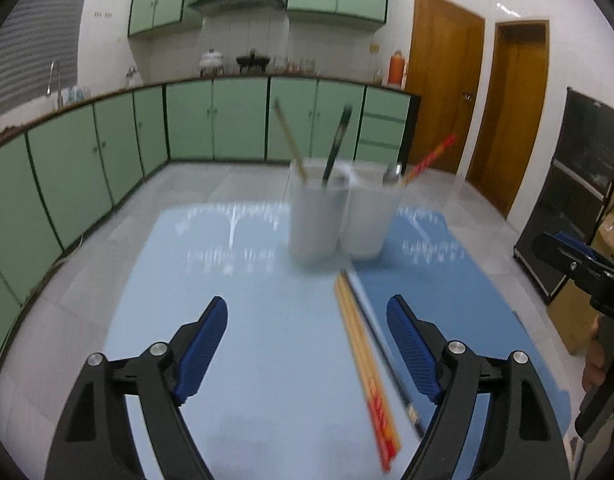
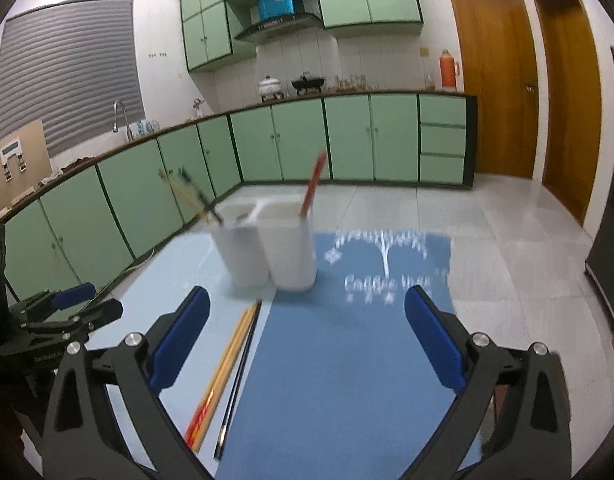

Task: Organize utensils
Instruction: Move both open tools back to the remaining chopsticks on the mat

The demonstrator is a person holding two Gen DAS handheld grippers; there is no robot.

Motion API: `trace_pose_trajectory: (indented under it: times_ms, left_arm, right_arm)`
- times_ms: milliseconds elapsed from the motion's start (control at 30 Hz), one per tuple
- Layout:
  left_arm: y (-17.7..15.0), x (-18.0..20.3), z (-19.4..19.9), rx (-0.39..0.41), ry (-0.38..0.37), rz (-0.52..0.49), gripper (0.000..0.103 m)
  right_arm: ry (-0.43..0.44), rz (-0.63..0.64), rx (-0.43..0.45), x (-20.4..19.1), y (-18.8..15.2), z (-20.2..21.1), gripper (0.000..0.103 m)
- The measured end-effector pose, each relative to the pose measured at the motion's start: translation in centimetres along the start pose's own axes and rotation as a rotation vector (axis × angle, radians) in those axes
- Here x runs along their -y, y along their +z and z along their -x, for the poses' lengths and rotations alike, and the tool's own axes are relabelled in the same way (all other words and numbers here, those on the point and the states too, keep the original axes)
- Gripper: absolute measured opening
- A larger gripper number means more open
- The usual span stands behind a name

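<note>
Two white holder cups stand side by side on the table: the left cup (image 1: 314, 216) (image 2: 243, 256) holds a wooden and a black chopstick, the right cup (image 1: 369, 220) (image 2: 291, 248) holds a red-ended chopstick (image 2: 313, 184). Wooden chopsticks with red ends (image 1: 365, 364) (image 2: 223, 372) and a black chopstick (image 2: 239, 380) lie on the mats in front of the cups. My left gripper (image 1: 307, 344) is open and empty, the lying chopsticks between its fingers. My right gripper (image 2: 307, 336) is open and empty, the lying chopsticks near its left finger (image 2: 181, 336).
A light blue mat (image 1: 227, 320) and a darker blue mat (image 2: 347, 360) cover the glass table. The other gripper shows at the right edge of the left wrist view (image 1: 579, 268) and at the left of the right wrist view (image 2: 67, 312). Green kitchen cabinets (image 2: 347, 136) stand behind.
</note>
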State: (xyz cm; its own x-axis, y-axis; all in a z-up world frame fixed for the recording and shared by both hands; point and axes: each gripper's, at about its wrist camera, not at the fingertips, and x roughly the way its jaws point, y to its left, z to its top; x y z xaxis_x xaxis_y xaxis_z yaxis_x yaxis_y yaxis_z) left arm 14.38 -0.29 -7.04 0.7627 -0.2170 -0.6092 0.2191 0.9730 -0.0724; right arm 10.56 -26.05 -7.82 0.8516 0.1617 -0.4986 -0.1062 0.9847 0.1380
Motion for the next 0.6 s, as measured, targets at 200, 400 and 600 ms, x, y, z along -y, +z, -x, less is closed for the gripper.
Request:
trace_pose_trajectory:
  times_ms: [200, 400, 600]
  left_arm:
    - [-3.9, 0.1, -0.5, -0.079, 0.023, -0.02, 0.08]
    - [-6.2, 0.0, -0.7, -0.125, 0.025, -0.011, 0.08]
    - [-7.4, -0.6, -0.7, -0.147, 0.043, -0.008, 0.08]
  right_arm:
    - [0.012, -0.009, -0.116, -1.7, -5.3, -1.0, 0.095]
    - [0.017, 0.013, -0.178, -3.7, -8.9, -1.5, 0.095]
    - [0.016, 0.042, -0.178, -5.7, -11.0, -1.8, 0.088]
